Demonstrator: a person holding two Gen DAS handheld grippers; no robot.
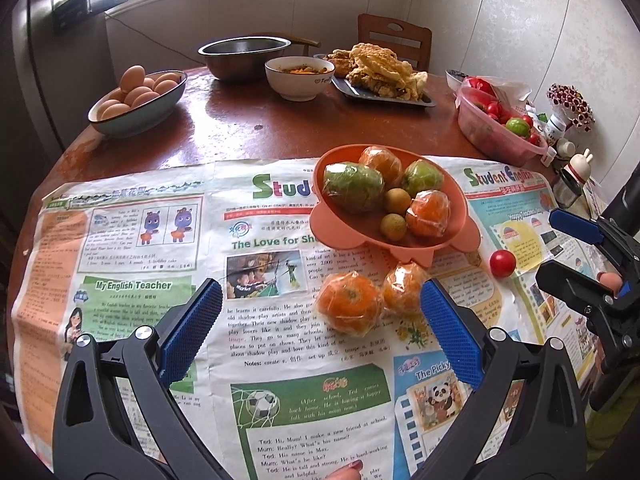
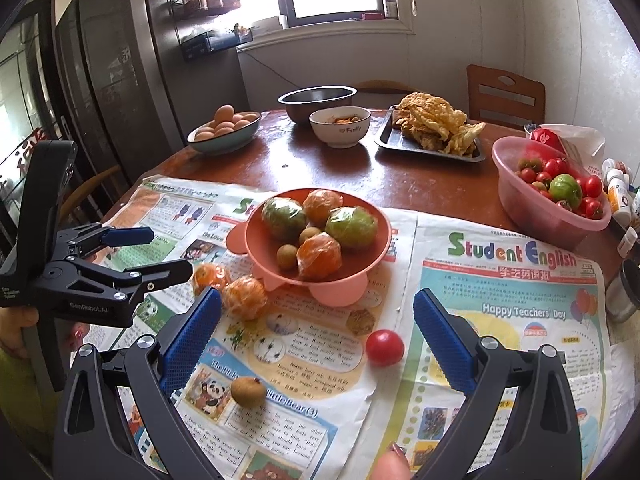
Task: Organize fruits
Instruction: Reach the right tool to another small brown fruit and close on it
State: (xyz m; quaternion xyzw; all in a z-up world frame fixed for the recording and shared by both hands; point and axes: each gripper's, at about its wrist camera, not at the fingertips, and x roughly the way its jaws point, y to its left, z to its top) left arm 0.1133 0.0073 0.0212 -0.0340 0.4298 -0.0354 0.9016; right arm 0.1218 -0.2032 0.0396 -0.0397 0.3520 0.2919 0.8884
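Observation:
An orange-pink bowl [image 1: 456, 208] [image 2: 372, 248] on newspaper holds wrapped oranges, green fruits and small brown longans. Two wrapped oranges [image 1: 349, 308] [image 2: 245, 297] lie on the paper in front of it. A red cherry tomato [image 1: 503, 263] [image 2: 385, 347] and a loose longan [image 2: 248, 390] lie nearer the right gripper. My left gripper [image 1: 320, 308] is open and empty, its fingers either side of the two oranges, a little short of them. My right gripper [image 2: 318, 316] is open and empty, with the tomato and the longan between its fingers. Each gripper shows at the edge of the other's view.
A pink basin [image 2: 516, 200] of tomatoes stands at the right. A bowl of eggs [image 1: 136, 108], a steel bowl [image 1: 244, 56], a white bowl [image 1: 298, 78] and a tray of fried food [image 1: 384, 76] stand at the back. Bottles [image 2: 618, 196] crowd the right edge. A chair [image 2: 506, 96] stands behind.

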